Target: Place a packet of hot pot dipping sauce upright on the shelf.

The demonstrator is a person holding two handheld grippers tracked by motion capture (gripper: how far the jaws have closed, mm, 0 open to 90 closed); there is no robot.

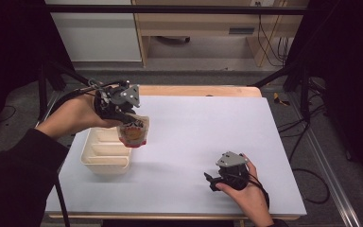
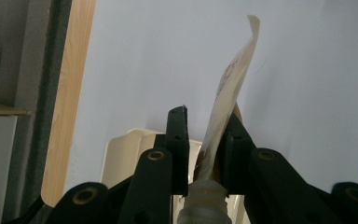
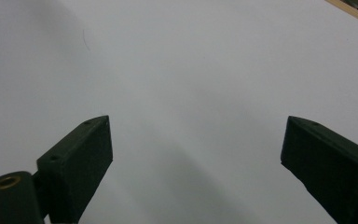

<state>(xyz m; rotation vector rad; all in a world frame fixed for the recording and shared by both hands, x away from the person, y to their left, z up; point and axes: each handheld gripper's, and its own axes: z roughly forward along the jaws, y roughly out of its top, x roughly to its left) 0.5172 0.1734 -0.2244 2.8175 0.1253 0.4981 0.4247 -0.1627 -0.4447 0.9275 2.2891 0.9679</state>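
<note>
A spouted pouch (image 1: 133,132), cream with a red lower part, hangs in the air over the right edge of a cream tray (image 1: 105,152). My left gripper (image 1: 123,115) is shut on its upper end. In the left gripper view the pouch (image 2: 230,88) stands edge-on between the jaws, its white cap (image 2: 204,203) at the bottom, the tray (image 2: 126,154) below. My right gripper (image 1: 211,180) rests low on the near right of the table, open, nothing between its jaws; in its own view the right gripper (image 3: 196,144) faces the bare white tabletop (image 3: 182,70).
The tray has several long compartments and sits at the table's left edge. The white tabletop (image 1: 208,132) lies on a wooden table; its far wooden edge (image 1: 198,90) shows. Black stands and cables flank the table on both sides.
</note>
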